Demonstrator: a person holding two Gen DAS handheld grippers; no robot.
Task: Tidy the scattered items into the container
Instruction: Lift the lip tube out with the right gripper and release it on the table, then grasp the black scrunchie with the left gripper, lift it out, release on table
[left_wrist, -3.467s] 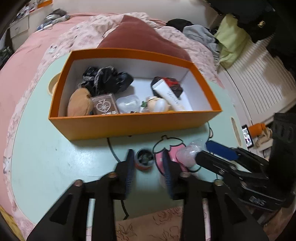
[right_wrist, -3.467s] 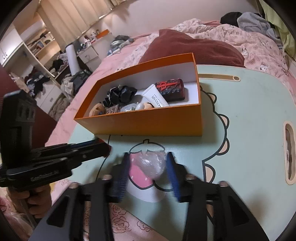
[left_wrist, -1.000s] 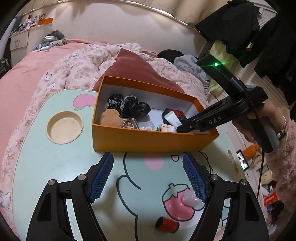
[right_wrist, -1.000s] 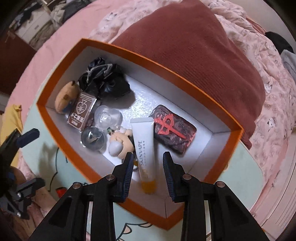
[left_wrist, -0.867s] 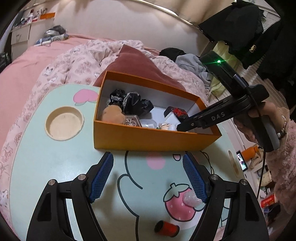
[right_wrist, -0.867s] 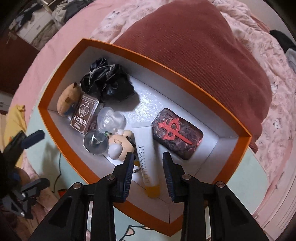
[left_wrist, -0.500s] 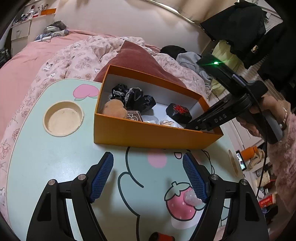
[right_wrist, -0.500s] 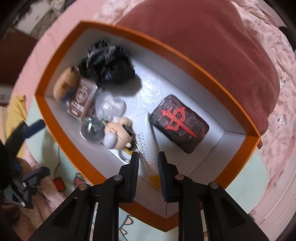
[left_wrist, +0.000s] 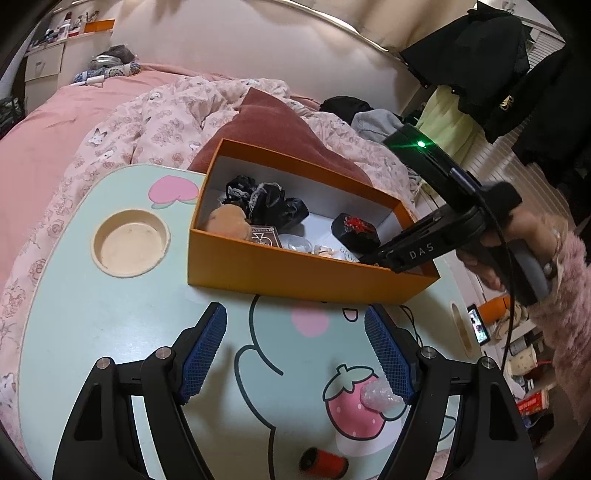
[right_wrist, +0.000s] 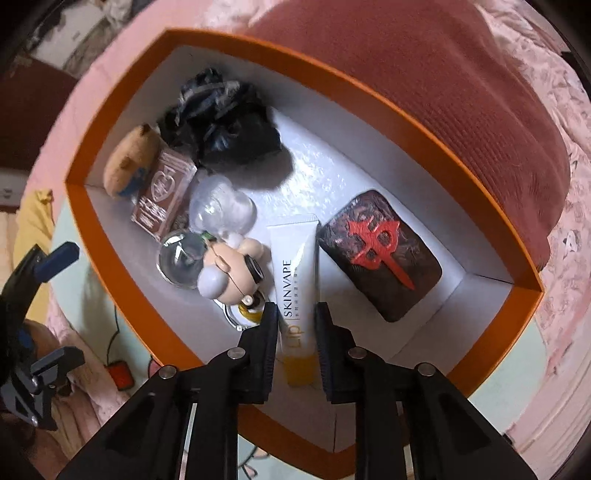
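Note:
An orange box (left_wrist: 295, 273) stands on the mint-green lap table (left_wrist: 92, 314). Inside the box (right_wrist: 406, 122) lie a white tube (right_wrist: 295, 266), a red-and-black case (right_wrist: 380, 254), a small figure (right_wrist: 229, 266), a glass ball (right_wrist: 181, 258), a clear heart, a card pack, a brown plush and black cloth. My right gripper (right_wrist: 295, 308) points down into the box, shut on the white tube's lower half. My left gripper (left_wrist: 293, 314) hangs open over the table in front of the box, holding nothing. Crumpled clear plastic (left_wrist: 376, 395) and a red spool (left_wrist: 325, 463) lie on the table.
The table has a round cup recess (left_wrist: 129, 242) at the left and a slot (left_wrist: 461, 328) at the right. A dark red cushion (left_wrist: 280, 125) and pink bedding lie behind the box. A hand in a pink fuzzy sleeve (left_wrist: 561, 314) holds the right gripper.
The right gripper's fingers have closed in until they flank and press the white tube, and it has sunk a little closer to the box floor. The left gripper has stayed put and open.

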